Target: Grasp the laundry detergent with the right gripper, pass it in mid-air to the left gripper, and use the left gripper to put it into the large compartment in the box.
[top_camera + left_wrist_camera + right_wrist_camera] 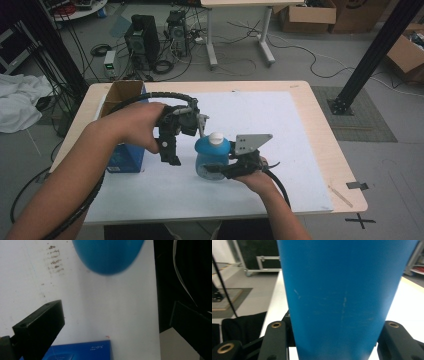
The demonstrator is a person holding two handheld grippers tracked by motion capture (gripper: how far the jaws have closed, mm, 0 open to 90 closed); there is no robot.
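Blue bottle (212,159) clamped between the right gripper (225,170) jaws, left gripper (170,150) held wide open and empty just beside the bottle

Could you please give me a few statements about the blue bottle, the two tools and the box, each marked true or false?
1. The right tool is closed on the blue bottle. True.
2. The bottle's cap is red. False: it is white.
3. The left tool holds the bottle too. False: its jaws stand open with nothing between them, beside the bottle.
4. A blue box sits at the left side of the table. True.
5. The bottle lies flat on its side. False: it stands upright, cap on top.
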